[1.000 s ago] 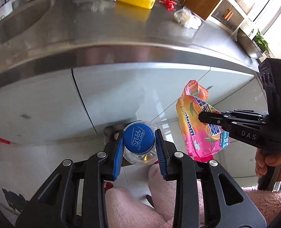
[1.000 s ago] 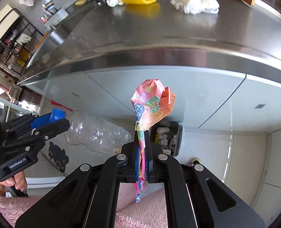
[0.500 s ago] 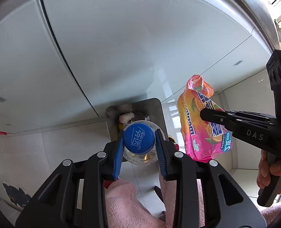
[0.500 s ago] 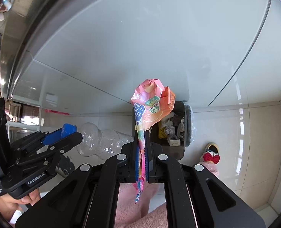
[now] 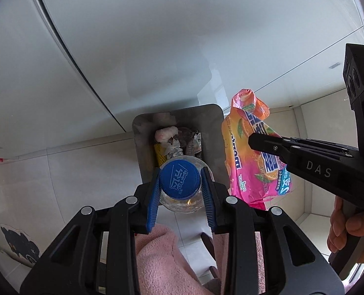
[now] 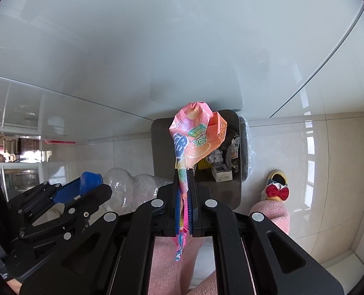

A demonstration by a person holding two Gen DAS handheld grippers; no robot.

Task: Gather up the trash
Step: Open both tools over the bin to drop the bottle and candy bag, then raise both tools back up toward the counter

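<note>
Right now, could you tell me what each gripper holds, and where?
Left gripper clamps the bottle at its cap; right gripper pinches the wrapper near its lower end.

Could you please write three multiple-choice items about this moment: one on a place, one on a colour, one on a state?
1. Where is the trash bin?
A. on the floor against the cabinet
B. on the counter
C. inside a drawer

2. What colour is the cap of the plastic bottle?
A. red
B. blue
C. white

3. What is the state of the right gripper?
A. open and empty
B. shut on the bottle
C. shut on the snack wrapper

Answers: 1 A, the bin stands on floor tiles at the cabinet's foot; 2 B, the left gripper clamps a blue cap; 3 C, its fingers pinch the wrapper's end.
</note>
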